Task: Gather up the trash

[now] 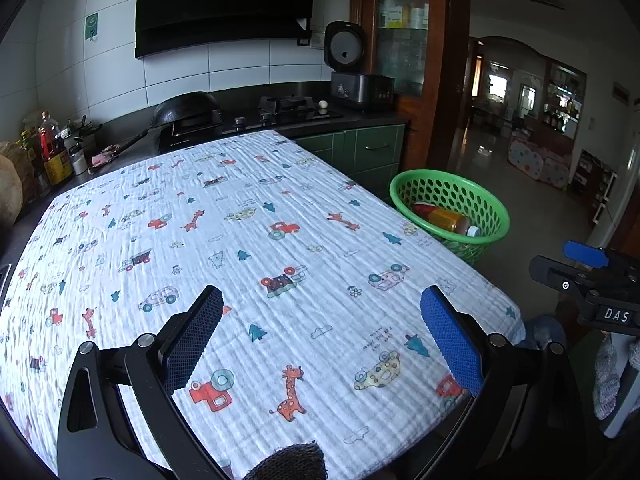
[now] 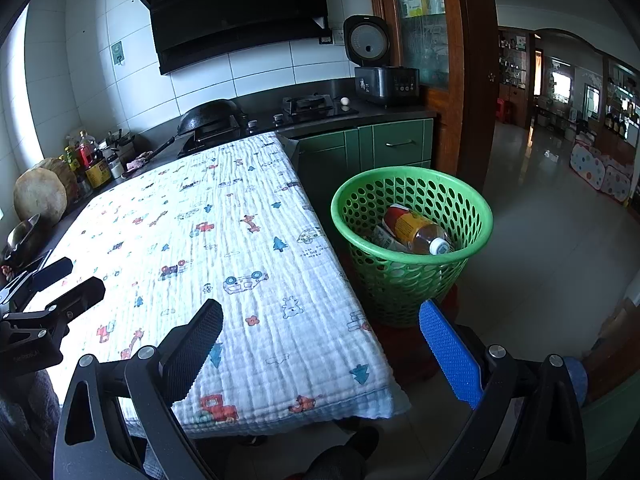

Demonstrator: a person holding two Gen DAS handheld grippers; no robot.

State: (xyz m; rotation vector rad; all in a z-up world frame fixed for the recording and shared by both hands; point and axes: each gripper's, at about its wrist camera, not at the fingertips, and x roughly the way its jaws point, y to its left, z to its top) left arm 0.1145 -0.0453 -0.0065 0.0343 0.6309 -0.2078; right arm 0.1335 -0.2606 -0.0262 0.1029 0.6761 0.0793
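Green perforated basket point(image 2: 412, 236), beside counter's point(image 2: 224, 248) right edge: holds bottle point(image 2: 416, 230) and carton point(image 2: 386, 240). Left gripper point(image 1: 322, 334), right gripper point(image 2: 320, 344): fingers apart, empty. Printed cloth shows no trash; scan the counter before reaching again.

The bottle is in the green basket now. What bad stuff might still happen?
1. The green basket stands beside the table's corner, apparently raised on something red. A bump from either open claw, left claw or right claw, might tip it, and the bottle could roll out.
2. The printed cloth hangs over the table edge. A claw snagging it might drag it off.
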